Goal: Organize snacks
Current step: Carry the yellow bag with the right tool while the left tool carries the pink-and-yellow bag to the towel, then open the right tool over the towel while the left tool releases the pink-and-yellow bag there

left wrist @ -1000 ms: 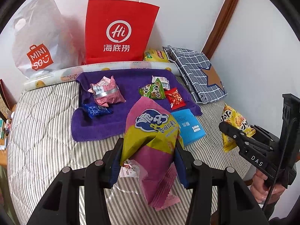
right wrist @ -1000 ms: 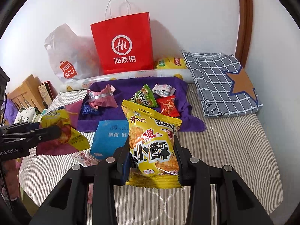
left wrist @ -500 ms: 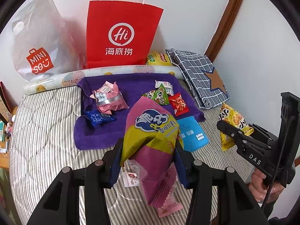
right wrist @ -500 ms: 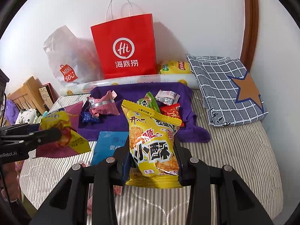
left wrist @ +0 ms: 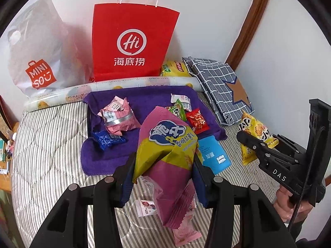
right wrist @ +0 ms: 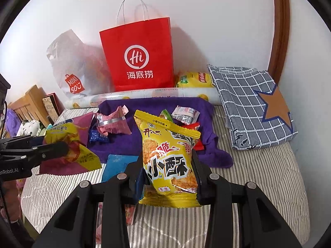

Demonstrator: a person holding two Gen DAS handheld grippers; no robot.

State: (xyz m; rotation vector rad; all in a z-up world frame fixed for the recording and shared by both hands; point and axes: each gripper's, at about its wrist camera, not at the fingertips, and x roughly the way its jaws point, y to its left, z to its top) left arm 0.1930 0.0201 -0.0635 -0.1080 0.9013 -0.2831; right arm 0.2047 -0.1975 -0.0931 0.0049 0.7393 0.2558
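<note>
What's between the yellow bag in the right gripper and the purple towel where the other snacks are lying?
Nothing visible blocks it. The yellow bag, clamped in the right gripper, hangs above the striped bedcover, with the purple towel directly ahead.

Right gripper (right wrist: pixel 168 165) jaws clamp yellow snack bag (right wrist: pixel 169 161), seemingly aloft.

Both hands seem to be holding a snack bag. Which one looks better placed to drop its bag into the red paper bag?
The left, probably: its purple and yellow bag sits almost straight below the red paper bag in its view. The right's yellow bag sits slightly right of it. The difference is small.
</note>
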